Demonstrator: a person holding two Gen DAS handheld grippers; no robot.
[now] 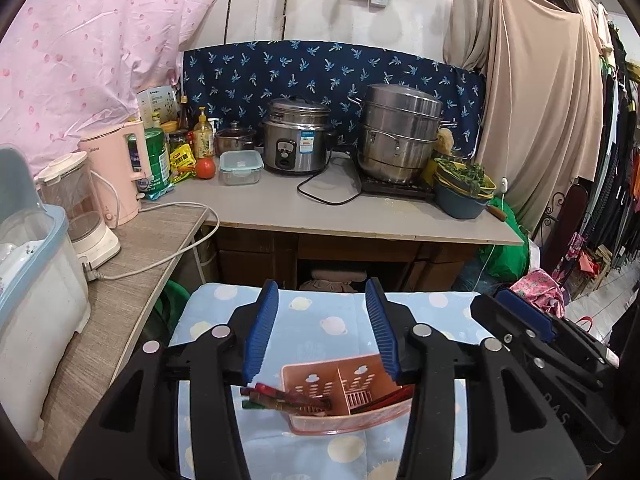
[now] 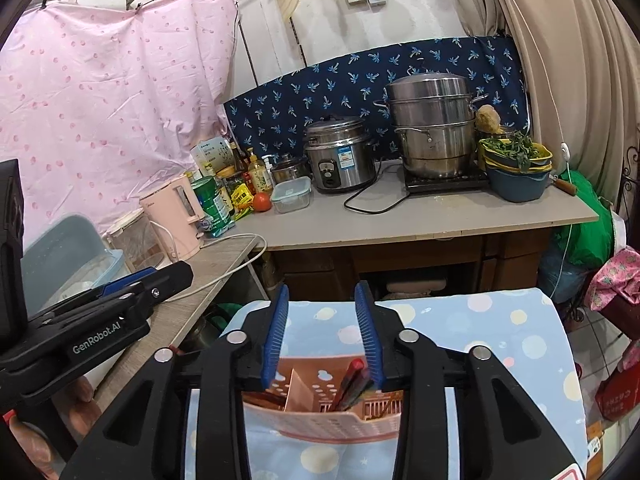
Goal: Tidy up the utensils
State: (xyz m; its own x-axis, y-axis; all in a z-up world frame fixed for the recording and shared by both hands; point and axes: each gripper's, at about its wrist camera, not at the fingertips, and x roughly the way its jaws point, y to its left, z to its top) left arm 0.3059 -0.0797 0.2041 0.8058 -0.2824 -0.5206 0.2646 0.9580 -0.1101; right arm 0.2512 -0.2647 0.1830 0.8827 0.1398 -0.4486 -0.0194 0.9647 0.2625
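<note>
Utensils (image 1: 288, 398) — red and dark sticks, likely chopsticks — lie in a pink utensil holder (image 1: 348, 396) that sits on a light blue cloth (image 1: 320, 320) printed with pale circles. A divider (image 2: 298, 394) splits the holder into 2 compartments. In the left wrist view, 1 bundle lies in the left compartment with its ends poking out over the left rim, and more sticks (image 1: 384, 398) lie in the right compartment. In the right wrist view, a red-handled piece (image 2: 352, 380) leans upright in the right compartment.

The left tool (image 1: 322, 332) hangs above the holder with its blue pads apart and nothing pressed between them. The right tool (image 2: 322, 334) is likewise apart over the holder; the red-handled piece shows just below its right pad, though contact cannot be told.

Behind, a grey worktop (image 1: 360, 216) carries a rice cooker (image 1: 298, 140), a stacked steel steamer (image 1: 400, 136), a pink kettle (image 1: 120, 168) and a tomato (image 1: 205, 168).
</note>
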